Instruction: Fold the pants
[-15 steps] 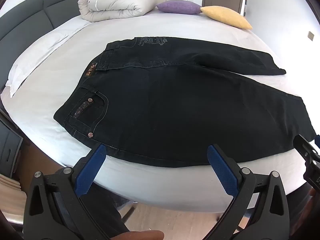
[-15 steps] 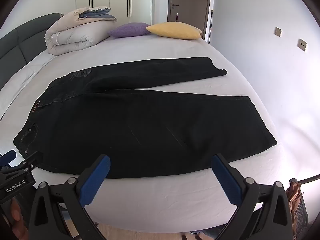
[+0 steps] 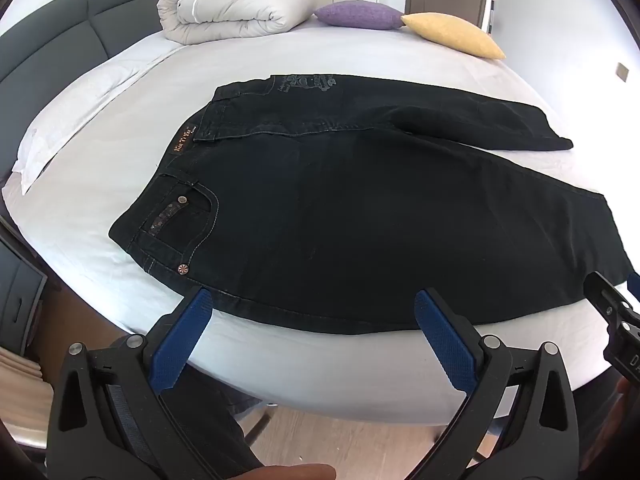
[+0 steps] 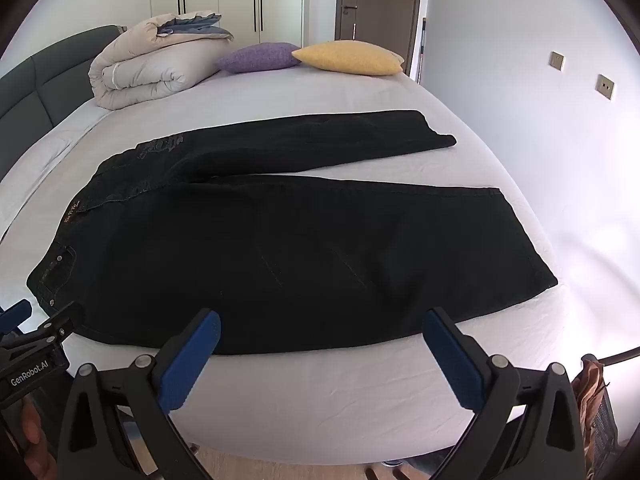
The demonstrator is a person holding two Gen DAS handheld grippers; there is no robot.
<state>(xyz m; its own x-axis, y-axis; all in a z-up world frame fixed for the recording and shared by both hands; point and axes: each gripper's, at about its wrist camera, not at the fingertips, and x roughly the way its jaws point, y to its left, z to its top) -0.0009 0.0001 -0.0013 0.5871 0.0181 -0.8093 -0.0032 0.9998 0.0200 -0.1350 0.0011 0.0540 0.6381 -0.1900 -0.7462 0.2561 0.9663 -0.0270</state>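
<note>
Trouble, as we judge it, would come from a shallow pinch: the pants (image 3: 360, 216) are heavy dark denim, and if we take only the top layer at the near hem edge, the leg could slide or bunch as it is carried over. The lower margin of the bed (image 3: 320, 364) also sits close, so a pull toward us might drag the fabric off.

We see the pants spread flat across the middle of both views, waistband at centre left, two legs running to the right, the far leg angled away from the near one.

Our left gripper (image 3: 312, 336) stands wide and holds nothing, just short of the near edge. Our right gripper (image 4: 320, 352) is likewise wide and empty.

Counting: one pair of pants, two grippers, one rolled duvet (image 4: 148, 72) at upper left, two cushions, purple (image 4: 260, 58) and yellow (image 4: 348, 58).
</note>
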